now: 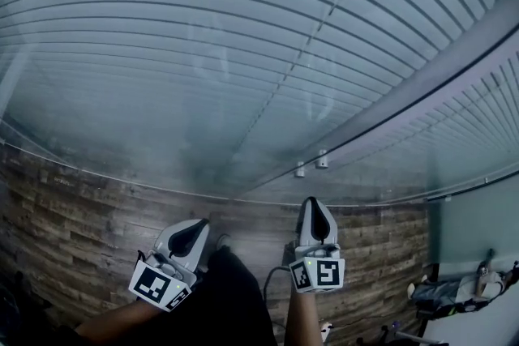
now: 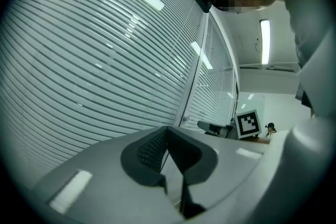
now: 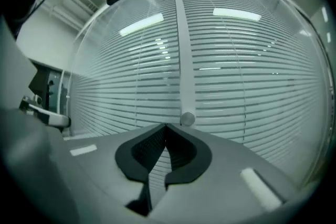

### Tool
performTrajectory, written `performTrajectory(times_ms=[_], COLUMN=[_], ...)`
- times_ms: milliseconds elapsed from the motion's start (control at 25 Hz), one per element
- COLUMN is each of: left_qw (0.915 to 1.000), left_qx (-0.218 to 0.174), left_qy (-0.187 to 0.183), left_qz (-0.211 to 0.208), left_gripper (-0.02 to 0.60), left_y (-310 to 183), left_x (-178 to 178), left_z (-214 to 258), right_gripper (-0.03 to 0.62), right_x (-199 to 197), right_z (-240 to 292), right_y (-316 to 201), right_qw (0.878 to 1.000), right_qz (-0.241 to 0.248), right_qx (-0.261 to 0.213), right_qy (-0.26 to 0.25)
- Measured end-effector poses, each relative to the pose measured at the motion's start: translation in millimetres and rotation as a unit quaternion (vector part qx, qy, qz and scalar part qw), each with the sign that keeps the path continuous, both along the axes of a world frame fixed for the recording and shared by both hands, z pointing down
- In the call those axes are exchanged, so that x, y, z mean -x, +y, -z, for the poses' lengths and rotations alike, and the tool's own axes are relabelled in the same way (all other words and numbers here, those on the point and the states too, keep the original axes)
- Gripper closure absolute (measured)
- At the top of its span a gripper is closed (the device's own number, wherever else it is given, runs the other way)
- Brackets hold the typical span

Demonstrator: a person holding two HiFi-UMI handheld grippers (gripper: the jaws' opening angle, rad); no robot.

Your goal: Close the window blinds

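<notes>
Left gripper (image 1: 195,232) and right gripper (image 1: 314,215) both have jaws together, holding nothing. The blinds (image 1: 203,53) hang lowered with slats seemingly nearly flat, so little looks left.

We are facing the window blinds (image 1: 203,53), which are spreading across everything ahead, with the floor (image 1: 73,215) lying below them and nearer us. A frame post (image 1: 422,77) is running between the wide blind panel at left and a narrower one at right, and two small knobs (image 1: 322,160) are sitting side by side near its foot. We are holding the left gripper (image 1: 197,229) and right gripper (image 1: 313,211) side by side, apart, over the floor, the right one just below the knobs; some objects (image 1: 454,292) are lying at far right.
</notes>
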State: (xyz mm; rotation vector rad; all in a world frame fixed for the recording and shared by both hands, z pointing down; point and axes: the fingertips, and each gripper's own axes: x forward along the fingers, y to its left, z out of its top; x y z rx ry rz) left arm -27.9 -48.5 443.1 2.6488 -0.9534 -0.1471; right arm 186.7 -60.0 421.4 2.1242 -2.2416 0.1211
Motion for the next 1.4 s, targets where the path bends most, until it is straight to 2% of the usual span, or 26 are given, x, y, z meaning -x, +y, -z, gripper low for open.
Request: performTrajectory(times_ms=[80,200,320,520,640,880,1160,1400], left_qw=[1.0000,0.9998,0.9995,0.9989,0.9978,0.9958,0.9937,0.9941], left_qx=[-0.001,0.006,-0.008,-0.040,-0.037,-0.027,-0.031,-0.027], left_qy=[-0.001,-0.005,-0.013,-0.019,-0.027,-0.027,-0.033,-0.039], left_qz=[-0.007,-0.021,-0.026,0.016,0.048,0.084,0.103,0.097], left_gripper=[0.581,0.581,0.581,0.581,0.581,0.581,0.581,0.581], left_y=[4,11,36,78,109,169,223,221], left_x=[2,5,2,1,-6,-26,-30,-47], left_z=[-3,-10,-9,-2,-3,-6,-8,-18], right_gripper=[0.592,0.592,0.594,0.594,0.594,0.594,0.594,0.594], right_x=[14,33,40,48,55,59,53,47], right_z=[-1,-7,-2,2,2,3,-1,-6], right_y=[14,35,62,93,118,180,231,227], right_qw=[1.000,1.000,1.000,1.000,0.998,0.995,0.993,0.992], right_qz=[0.010,0.003,-0.001,0.025,0.054,0.096,0.114,0.122], right_qx=[0.004,0.014,0.003,-0.012,-0.012,-0.020,-0.021,-0.024], right_qy=[-0.015,-0.010,-0.005,0.013,0.016,0.021,0.013,0.008])
